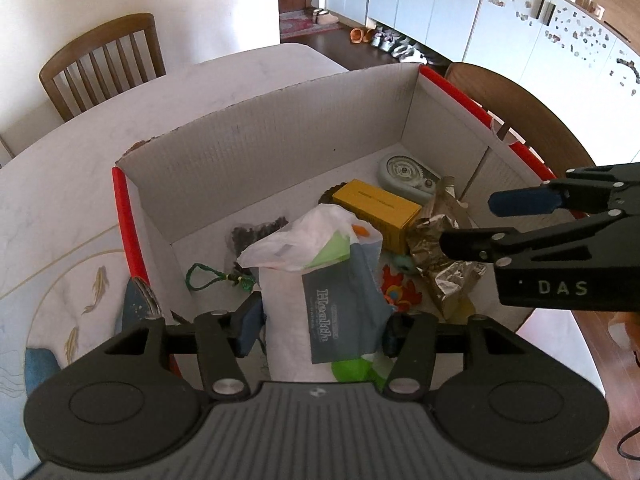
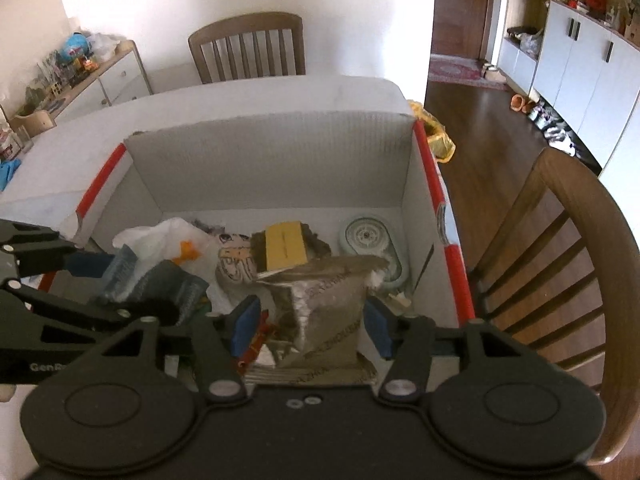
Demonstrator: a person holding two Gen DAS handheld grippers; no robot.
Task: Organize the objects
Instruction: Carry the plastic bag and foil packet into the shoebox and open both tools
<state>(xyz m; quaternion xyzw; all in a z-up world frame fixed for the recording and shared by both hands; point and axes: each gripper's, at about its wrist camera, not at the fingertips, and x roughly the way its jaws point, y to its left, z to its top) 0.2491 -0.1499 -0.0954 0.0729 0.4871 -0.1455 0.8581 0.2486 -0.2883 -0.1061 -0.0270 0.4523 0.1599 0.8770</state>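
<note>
Left wrist view looks down into an open cardboard box (image 1: pixel 280 152) with red-taped edges, standing on a pale marble-patterned table (image 1: pixel 120 120). The left gripper (image 1: pixel 320 330) has its two blue-padded fingers set on either side of a white plastic bag (image 1: pixel 304 280) that carries a grey-blue label printed "Health"; the pads meet the bag's sides, so the jaws are closed onto it, and the bag stands upright at the near end of the box. Behind the bag lie a yellow carton (image 1: pixel 380 208), a pale green round-dialled device (image 1: pixel 408 176) near the far right corner, a crumpled silver foil pouch (image 1: pixel 444 256) to the right, and a green cord loop (image 1: pixel 212 276) to the left on the box floor. The right gripper (image 1: pixel 472 224) enters from the right, hovering above the foil pouch with a clear gap between its fingers. In the right wrist view, the same right gripper (image 2: pixel 312 324) has its blue pads spread wide on either side of the foil pouch (image 2: pixel 332 312), not pressing on it. The left gripper (image 2: pixel 120 288) comes in from the left edge, clamped on the plastic bag (image 2: pixel 160 256). A wooden chair (image 2: pixel 552 260) stands just beside the box's right side.
</note>
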